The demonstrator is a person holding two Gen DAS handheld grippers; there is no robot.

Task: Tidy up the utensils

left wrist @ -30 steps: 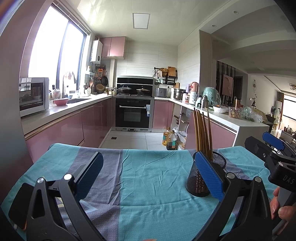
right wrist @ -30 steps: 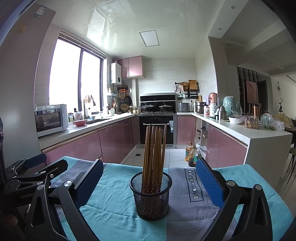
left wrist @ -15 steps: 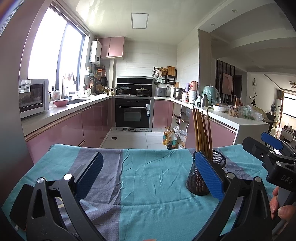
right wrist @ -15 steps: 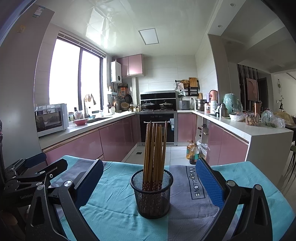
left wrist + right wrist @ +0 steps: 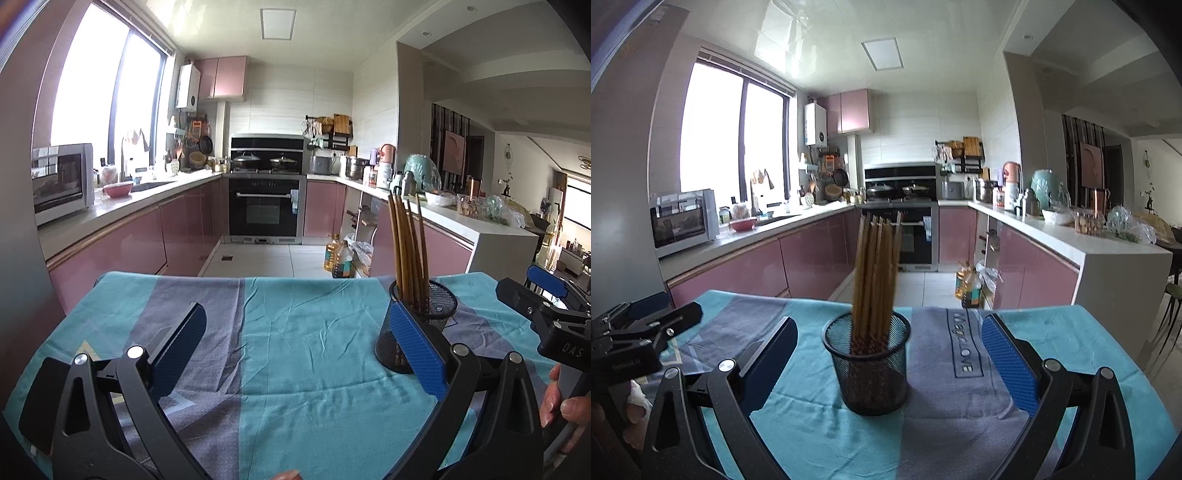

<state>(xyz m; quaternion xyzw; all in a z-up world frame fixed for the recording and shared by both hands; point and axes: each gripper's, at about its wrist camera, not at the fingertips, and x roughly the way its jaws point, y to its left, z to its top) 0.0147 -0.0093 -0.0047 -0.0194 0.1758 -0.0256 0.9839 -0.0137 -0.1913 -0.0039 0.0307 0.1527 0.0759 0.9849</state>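
A black mesh holder [image 5: 868, 365] stands upright on the teal and grey cloth [image 5: 1071, 332], with several brown chopsticks [image 5: 877, 273] upright in it. My right gripper [image 5: 886, 354] is open and empty, its blue pads either side of the holder and nearer the camera. In the left wrist view the holder [image 5: 436, 314] and chopsticks [image 5: 408, 247] are at the right, partly behind the right pad. My left gripper [image 5: 295, 350] is open and empty over bare cloth [image 5: 295, 332]. The right gripper [image 5: 546, 310] also shows at that view's right edge.
The left gripper [image 5: 635, 339] shows at the left edge of the right wrist view. The table's far edge drops to a tiled kitchen floor [image 5: 266, 260]. Pink cabinets, an oven [image 5: 266, 210] and cluttered counters lie beyond. Oil bottles [image 5: 967, 286] stand on the floor.
The right wrist view has moved closer to the holder and shifted slightly right, so the holder now looks larger and a little left of centre. The left gripper has barely moved.
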